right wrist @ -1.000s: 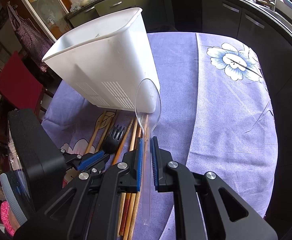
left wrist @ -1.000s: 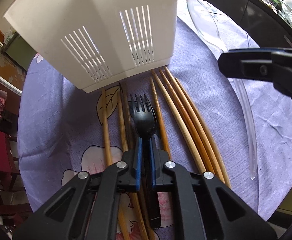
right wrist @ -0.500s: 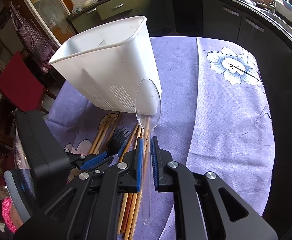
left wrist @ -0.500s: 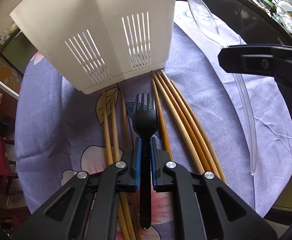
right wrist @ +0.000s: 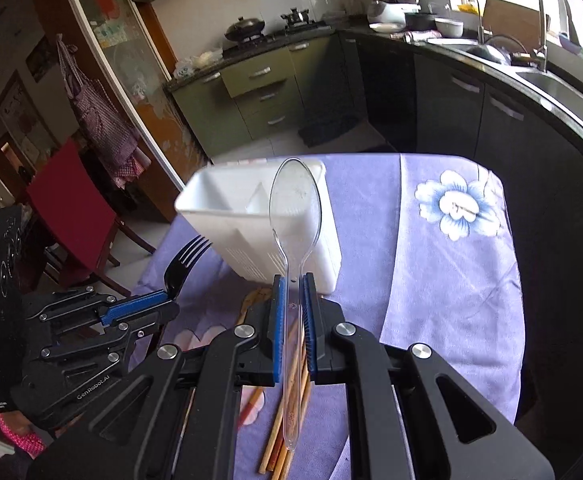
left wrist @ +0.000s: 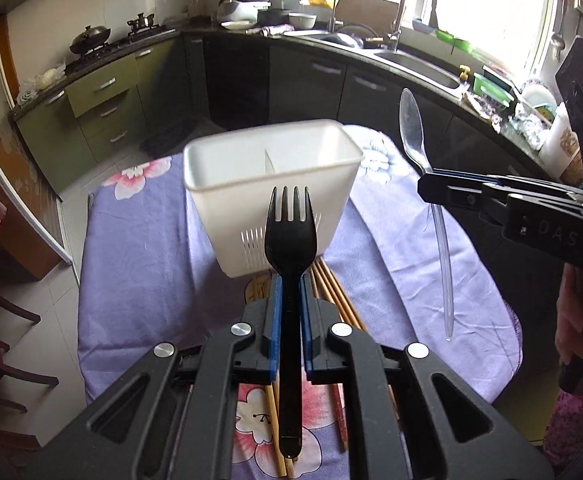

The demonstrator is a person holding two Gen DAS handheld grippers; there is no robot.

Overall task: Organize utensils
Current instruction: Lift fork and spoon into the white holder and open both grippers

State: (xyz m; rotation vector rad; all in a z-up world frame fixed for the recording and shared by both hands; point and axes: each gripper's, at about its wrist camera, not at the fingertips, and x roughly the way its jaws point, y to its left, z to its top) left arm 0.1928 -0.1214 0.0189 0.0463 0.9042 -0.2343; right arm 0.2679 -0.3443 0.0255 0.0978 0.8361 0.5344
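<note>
Hidden and cropped parts

Chopsticks are lying mostly concealed under the left tongs; their lower ends are running off the frame edge. White caddy is blurring slightly, its floor staying unseen behind the near wall.

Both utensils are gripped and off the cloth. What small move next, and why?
Probably carry the left gripper forward over the white caddy and tip the black fork handle-down into one compartment. The caddy stands open-topped just ahead, its divider visible, apparently empty. The right gripper holds the clear spoon beside it, so moving one at a time should avoid a clash.
</note>
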